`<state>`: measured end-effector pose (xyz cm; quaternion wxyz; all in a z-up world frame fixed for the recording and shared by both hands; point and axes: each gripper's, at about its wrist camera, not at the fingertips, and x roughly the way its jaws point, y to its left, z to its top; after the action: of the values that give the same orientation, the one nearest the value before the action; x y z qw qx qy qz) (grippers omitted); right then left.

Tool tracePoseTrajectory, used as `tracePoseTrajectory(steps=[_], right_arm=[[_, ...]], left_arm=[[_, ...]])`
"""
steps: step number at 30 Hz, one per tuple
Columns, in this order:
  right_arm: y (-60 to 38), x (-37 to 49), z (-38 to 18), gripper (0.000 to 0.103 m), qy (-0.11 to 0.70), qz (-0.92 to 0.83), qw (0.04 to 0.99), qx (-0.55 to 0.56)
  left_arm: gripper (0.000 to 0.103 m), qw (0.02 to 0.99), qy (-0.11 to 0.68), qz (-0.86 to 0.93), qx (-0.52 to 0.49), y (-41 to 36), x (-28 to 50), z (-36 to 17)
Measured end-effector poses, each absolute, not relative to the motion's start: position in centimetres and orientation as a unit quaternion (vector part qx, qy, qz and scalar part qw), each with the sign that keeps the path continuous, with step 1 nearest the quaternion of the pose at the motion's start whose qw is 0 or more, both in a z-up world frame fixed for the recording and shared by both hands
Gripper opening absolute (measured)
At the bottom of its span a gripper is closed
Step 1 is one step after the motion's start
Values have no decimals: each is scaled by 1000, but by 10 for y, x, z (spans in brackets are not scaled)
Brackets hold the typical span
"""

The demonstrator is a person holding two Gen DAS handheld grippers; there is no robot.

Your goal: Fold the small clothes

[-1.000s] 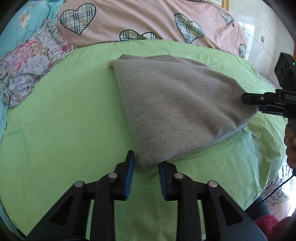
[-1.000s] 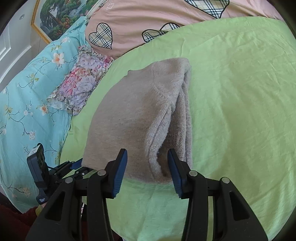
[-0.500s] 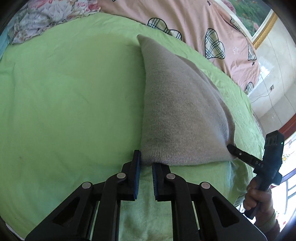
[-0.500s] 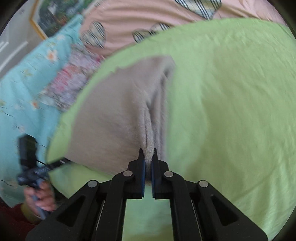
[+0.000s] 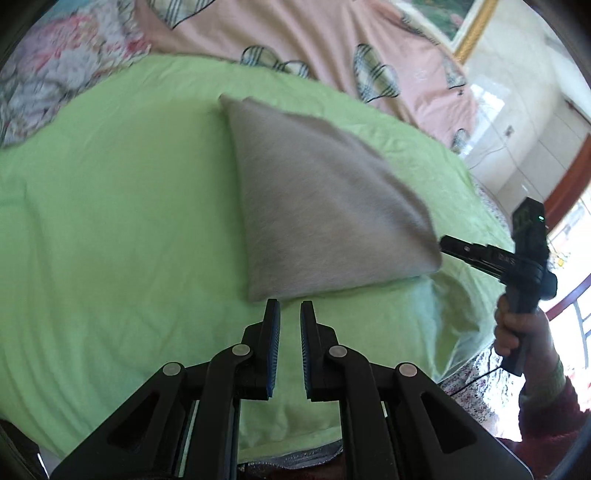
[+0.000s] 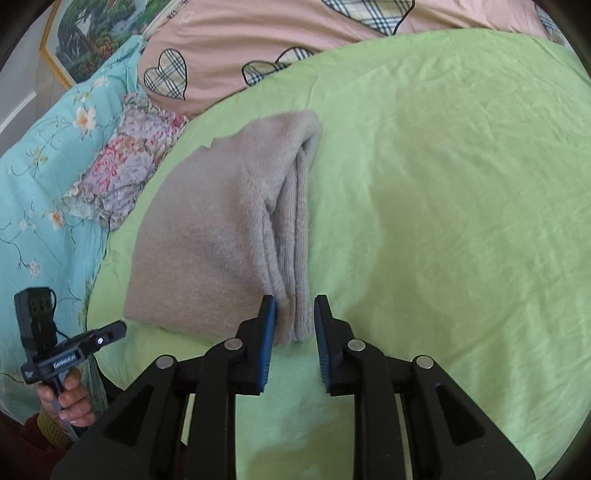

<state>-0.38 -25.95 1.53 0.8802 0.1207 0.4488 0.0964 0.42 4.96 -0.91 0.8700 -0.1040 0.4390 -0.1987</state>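
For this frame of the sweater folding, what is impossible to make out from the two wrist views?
- Grey sweater: left wrist view is motion-blurred, so the knit and fold layers are unreadable.
- Right tongs in the left wrist view: tips are hidden behind the sweater's corner.
- Left tongs in the right wrist view: too small and oblique to judge the gap.
- Framed picture: cut off by the fisheye rim.
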Motion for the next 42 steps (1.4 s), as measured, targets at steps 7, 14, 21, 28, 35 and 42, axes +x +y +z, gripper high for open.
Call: tracePoseTrajectory(steps=[7, 14, 21, 28, 35, 42], right_arm=[[-248, 40, 31, 43, 427, 117, 885, 140], [-260, 101, 5, 43, 452, 129, 854, 221], [-256, 120, 22, 8, 419, 140, 876, 194], [-261, 118, 9, 39, 446, 52, 881, 149], [-200, 88, 35, 39, 437, 158, 881, 89], [-219, 100, -11, 36, 448, 129, 882, 73]], left_arm=[[18, 881, 412, -196, -124, 39, 36, 10], [25, 874, 419, -218, -115, 18, 59, 3], [29, 875, 416, -223, -111, 16, 69, 5], [33, 881, 407, -215, -109, 17, 83, 13], [32, 878, 425, -198, -95, 10, 96, -3], [11, 870, 447, -181, -105, 16, 113, -30]])
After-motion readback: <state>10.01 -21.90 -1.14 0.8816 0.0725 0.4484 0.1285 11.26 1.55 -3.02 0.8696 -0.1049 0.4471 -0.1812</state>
